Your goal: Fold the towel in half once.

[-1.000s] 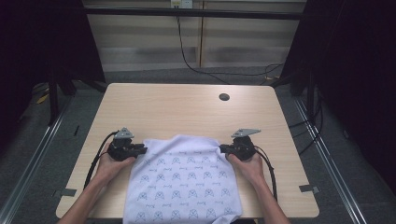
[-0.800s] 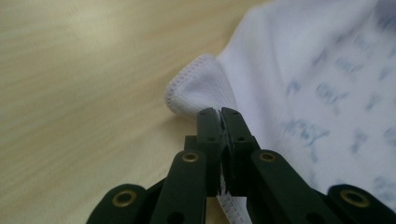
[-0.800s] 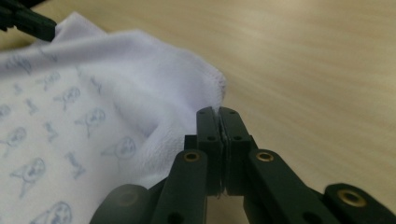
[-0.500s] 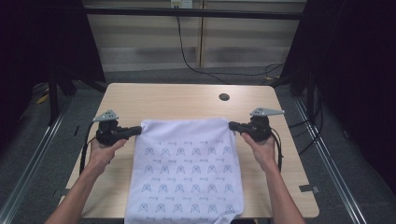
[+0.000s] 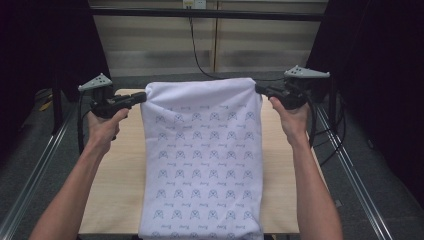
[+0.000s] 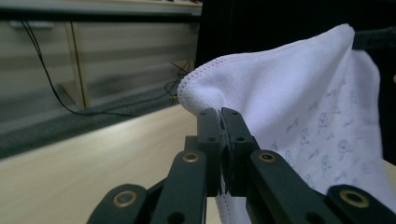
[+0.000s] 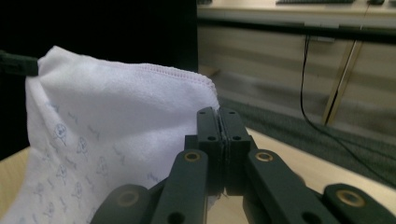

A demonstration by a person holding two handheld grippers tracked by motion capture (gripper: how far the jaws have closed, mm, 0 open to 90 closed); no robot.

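Jaws of our left gripper [image 5: 141,96] and right gripper [image 5: 258,88] are each clamped tight on a top corner of the white patterned cloth [image 5: 202,155], which hangs stretched between them over the table [image 5: 122,170], hiding its middle.

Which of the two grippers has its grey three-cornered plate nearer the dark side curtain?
The right gripper, clamped on the white patterned cloth: its plate almost meets the curtain, while the left gripper sits farther off.
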